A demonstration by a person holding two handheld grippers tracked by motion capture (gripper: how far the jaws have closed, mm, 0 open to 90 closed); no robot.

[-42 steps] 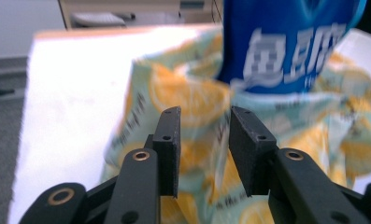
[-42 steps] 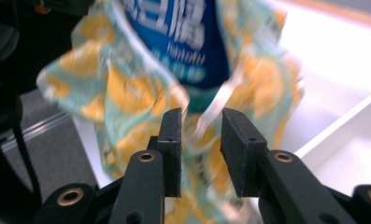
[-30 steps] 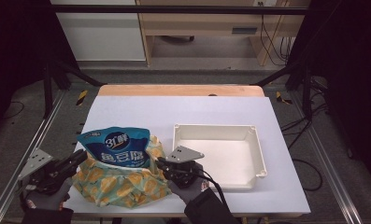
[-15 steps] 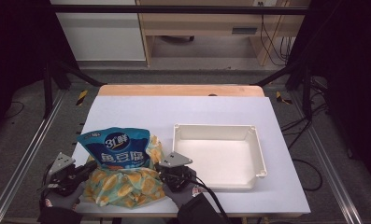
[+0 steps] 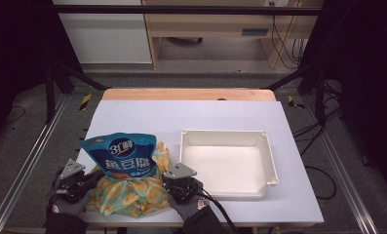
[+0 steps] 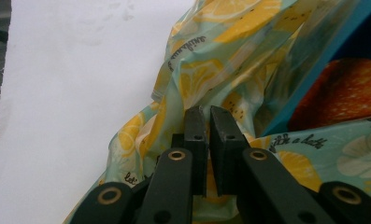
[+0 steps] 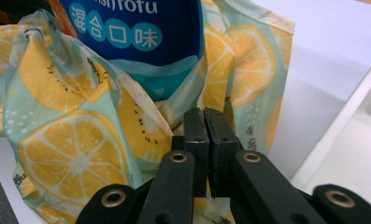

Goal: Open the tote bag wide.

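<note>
Lemon bag (image 5: 127, 195): I see it at the near edge of the surface (image 5: 191, 117), left of the white tray (image 5: 225, 163).
Blue snack pack (image 5: 123, 158): sticks out of the lemon bag.
Left tool (image 6: 205, 122): pinching the lemon bag's left edge.
Right tool (image 7: 204, 122): pinching the lemon bag's right edge, beside the tray.

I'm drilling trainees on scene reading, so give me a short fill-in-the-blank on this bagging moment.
1. The lemon-patterned plastic bag holds a ____ snack pouch.
2. The left tool is shut on the ____.
3. The right tool also grips the ____.
4. The white rectangular tray holds ____.

Missing words: blue; bag; bag; nothing
</note>
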